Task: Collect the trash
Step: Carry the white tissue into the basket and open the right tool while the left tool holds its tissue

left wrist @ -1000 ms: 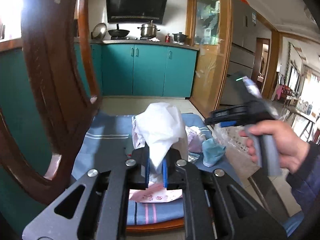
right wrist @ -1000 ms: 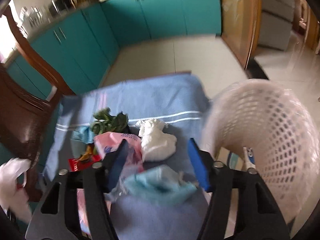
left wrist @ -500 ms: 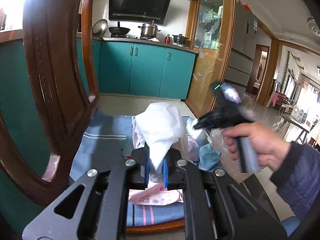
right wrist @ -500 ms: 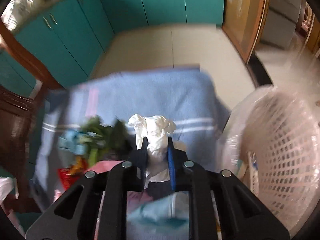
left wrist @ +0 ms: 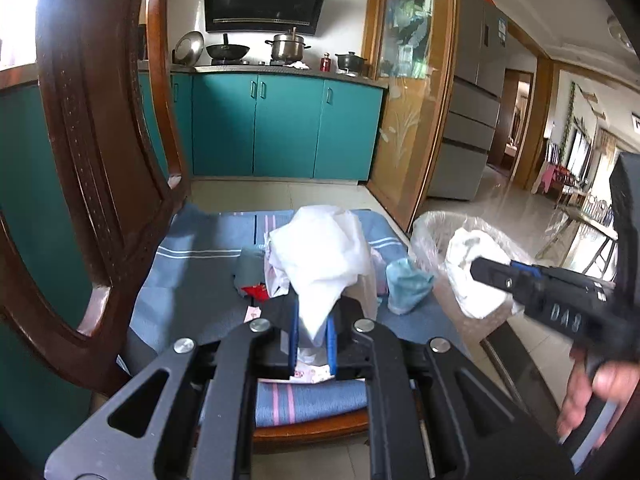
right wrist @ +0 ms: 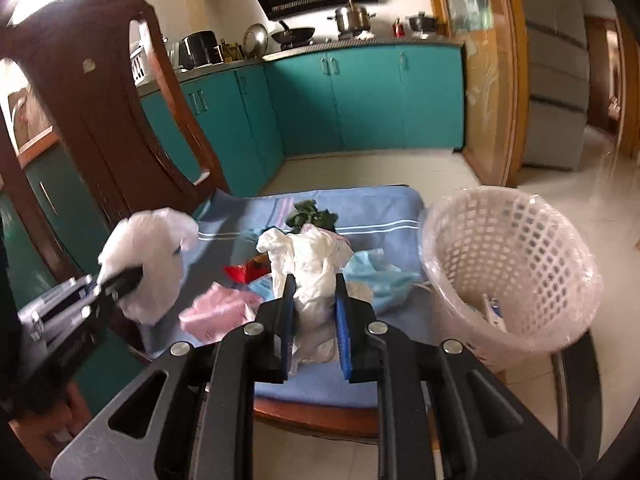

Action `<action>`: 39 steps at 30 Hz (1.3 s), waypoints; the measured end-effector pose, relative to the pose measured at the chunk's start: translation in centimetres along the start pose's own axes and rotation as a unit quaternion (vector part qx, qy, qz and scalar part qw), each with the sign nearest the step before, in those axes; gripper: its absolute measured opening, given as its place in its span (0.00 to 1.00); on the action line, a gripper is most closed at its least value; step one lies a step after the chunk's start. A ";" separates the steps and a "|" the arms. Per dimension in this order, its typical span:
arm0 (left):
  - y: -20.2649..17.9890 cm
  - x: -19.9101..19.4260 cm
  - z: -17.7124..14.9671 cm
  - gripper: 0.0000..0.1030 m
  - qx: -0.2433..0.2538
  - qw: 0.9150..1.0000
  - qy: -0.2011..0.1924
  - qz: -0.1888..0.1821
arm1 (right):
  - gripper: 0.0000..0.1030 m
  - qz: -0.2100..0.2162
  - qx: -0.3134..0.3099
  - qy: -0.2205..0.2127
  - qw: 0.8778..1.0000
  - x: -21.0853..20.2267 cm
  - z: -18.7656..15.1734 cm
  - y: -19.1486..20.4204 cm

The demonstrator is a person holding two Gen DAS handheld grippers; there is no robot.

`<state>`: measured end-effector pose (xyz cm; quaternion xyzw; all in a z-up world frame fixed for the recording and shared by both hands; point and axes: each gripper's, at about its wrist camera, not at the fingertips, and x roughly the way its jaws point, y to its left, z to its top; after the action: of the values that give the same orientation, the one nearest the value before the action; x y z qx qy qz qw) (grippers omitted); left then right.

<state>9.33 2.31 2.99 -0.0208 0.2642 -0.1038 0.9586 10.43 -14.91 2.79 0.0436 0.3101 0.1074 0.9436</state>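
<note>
**Over the chair: right gripper lifts its wad**

Over the blue cushion (right wrist: pixel 360 204), the right gripper (right wrist: pixel 314 312) has just clamped shut on a crumpled white wad (right wrist: pixel 312 268) and raised it off the litter heap, so its next stop is likely the basket (right wrist: pixel 508 264) at three o'clock. At nine o'clock the left gripper (left wrist: pixel 312 338) hangs steady, pinching white paper (left wrist: pixel 320 256), tilted downward. Pink, blue and red scraps remain on the cushion.
</note>
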 end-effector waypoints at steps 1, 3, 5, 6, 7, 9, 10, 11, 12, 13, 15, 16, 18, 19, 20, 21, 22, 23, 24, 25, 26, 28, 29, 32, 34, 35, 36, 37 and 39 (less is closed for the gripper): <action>-0.2 0.0 -0.2 0.11 0.004 1.000 0.001 0.001 | 0.18 -0.008 -0.014 -0.003 1.000 0.1 -0.4 0.5; -0.6 0.2 -0.6 0.11 0.011 1.000 0.005 0.004 | 0.18 -0.025 -0.043 -0.010 0.999 0.3 -0.7 1.0; -1.0 0.6 -1.0 0.11 0.017 1.000 0.013 0.007 | 0.18 -0.030 -0.045 -0.018 0.998 0.2 -0.6 0.9; -1.1 0.9 -1.1 0.11 0.018 1.000 0.015 0.009 | 0.18 -0.026 -0.041 -0.019 0.999 0.2 -0.6 0.7; -1.1 1.0 -1.2 0.11 0.018 1.000 0.016 0.011 | 0.18 -0.024 -0.038 -0.020 0.999 0.3 -0.5 0.5; -1.1 1.5 -1.2 0.11 0.014 1.000 0.020 0.014 | 0.18 -0.022 -0.034 -0.022 0.999 0.0 -0.8 0.3; -1.1 1.6 -1.2 0.11 0.013 1.000 0.021 0.015 | 0.18 -0.022 -0.036 -0.021 0.999 0.0 -0.9 0.4; -1.1 1.7 -1.2 0.11 0.010 1.000 0.022 0.015 | 0.18 -0.022 -0.035 -0.021 0.999 0.0 -0.9 0.3; -1.1 1.8 -1.1 0.11 0.009 1.000 0.022 0.015 | 0.18 -0.021 -0.034 -0.021 0.999 0.0 -0.9 0.2; -1.1 1.8 -1.1 0.11 0.009 1.000 0.022 0.016 | 0.18 -0.020 -0.034 -0.018 0.999 0.0 -1.0 0.3; -1.2 1.9 -1.1 0.11 0.009 1.000 0.022 0.016 | 0.18 -0.021 -0.034 -0.017 0.999 -0.1 -1.1 0.3; -1.3 1.9 -1.1 0.11 0.009 1.000 0.022 0.017 | 0.18 -0.022 -0.034 -0.015 0.999 0.0 -1.1 0.2; -1.3 1.9 -1.1 0.11 0.010 1.000 0.022 0.017 | 0.18 -0.023 -0.032 -0.014 0.999 0.0 -1.1 0.1; -1.4 1.9 -1.1 0.11 0.011 1.000 0.024 0.016 | 0.18 -0.023 -0.031 -0.014 0.999 0.0 -1.1 0.0; -1.4 1.9 -1.2 0.11 0.011 0.999 0.024 0.017 | 0.18 -0.024 -0.031 -0.014 0.999 0.0 -1.1 0.0; -1.5 1.9 -1.2 0.11 0.012 0.999 0.025 0.017 | 0.18 -0.024 -0.031 -0.015 0.999 0.0 -1.1 0.0; -1.5 1.9 -1.2 0.11 0.012 0.999 0.026 0.016 | 0.18 -0.024 -0.031 -0.015 0.999 0.0 -1.1 0.1; -1.4 2.0 -1.1 0.11 0.012 0.999 0.026 0.016 | 0.18 -0.024 -0.032 -0.015 0.999 0.0 -1.1 0.1; -1.4 2.0 -1.1 0.11 0.012 0.999 0.026 0.017 | 0.18 -0.024 -0.033 -0.014 0.999 0.0 -1.2 0.1; -1.3 2.0 -1.1 0.11 0.011 0.999 0.026 0.017 | 0.18 -0.024 -0.033 -0.014 0.999 0.0 -1.2 0.2; -1.3 2.0 -1.1 0.11 0.011 0.999 0.026 0.017 | 0.18 -0.025 -0.033 -0.015 0.999 0.0 -1.2 0.3; -1.2 2.0 -1.1 0.11 0.009 0.999 0.026 0.019 | 0.18 -0.025 -0.033 -0.015 0.999 0.0 -1.2 0.3; -1.1 2.0 -1.1 0.11 0.008 0.999 0.027 0.019 | 0.18 -0.025 -0.033 -0.014 0.999 0.0 -1.2 0.3; -1.0 2.0 -1.2 0.11 0.008 0.999 0.027 0.020 | 0.18 -0.024 -0.034 -0.014 0.999 0.1 -1.2 0.3; -1.0 2.0 -1.2 0.11 0.008 0.999 0.027 0.019 | 0.18 -0.025 -0.034 -0.014 0.999 0.1 -1.1 0.3; -1.0 2.0 -1.2 0.11 0.008 0.999 0.028 0.019 | 0.18 -0.025 -0.034 -0.013 0.999 0.1 -1.1 0.4; -1.0 2.1 -1.2 0.11 0.008 0.999 0.028 0.018 | 0.18 -0.025 -0.035 -0.014 0.999 0.1 -1.1 0.4; -1.0 2.0 -1.2 0.11 0.008 0.999 0.028 0.019 | 0.18 -0.025 -0.034 -0.014 0.999 0.1 -1.1 0.4; -1.0 2.1 -1.3 0.11 0.009 0.999 0.029 0.018 | 0.18 -0.024 -0.034 -0.013 0.999 0.1 -1.2 0.4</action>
<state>10.24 0.91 0.96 -0.0040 0.2914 -0.0891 0.9524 9.76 -14.50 1.86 0.0050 0.2947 0.0945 0.9509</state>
